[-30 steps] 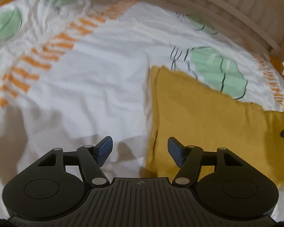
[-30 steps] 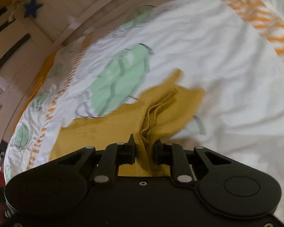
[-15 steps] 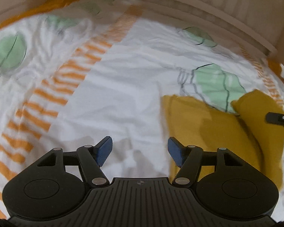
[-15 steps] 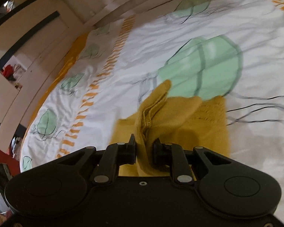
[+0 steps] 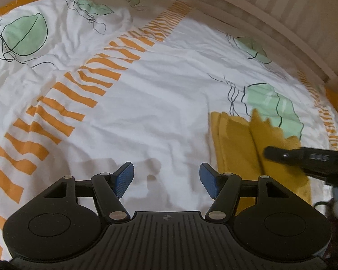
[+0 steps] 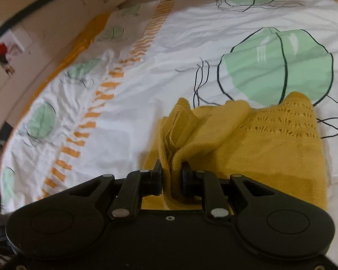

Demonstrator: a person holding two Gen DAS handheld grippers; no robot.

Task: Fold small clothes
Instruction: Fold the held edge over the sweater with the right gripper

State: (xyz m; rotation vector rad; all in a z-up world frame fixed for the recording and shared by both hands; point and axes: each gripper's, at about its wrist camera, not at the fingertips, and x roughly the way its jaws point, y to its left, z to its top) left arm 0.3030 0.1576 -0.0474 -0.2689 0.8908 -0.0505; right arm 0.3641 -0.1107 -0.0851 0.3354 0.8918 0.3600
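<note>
The right gripper, jaws opening, pinches the yellow garment, hiding its fold; the left gripper gapes empty.

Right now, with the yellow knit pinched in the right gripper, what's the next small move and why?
Probably lay the pinched edge down onto the rest of the yellow knit garment as the jaws finish opening. The right gripper has bunched fabric between its jaws, which are starting to open, the fold looks nearly over, and the left gripper is open and empty.
</note>
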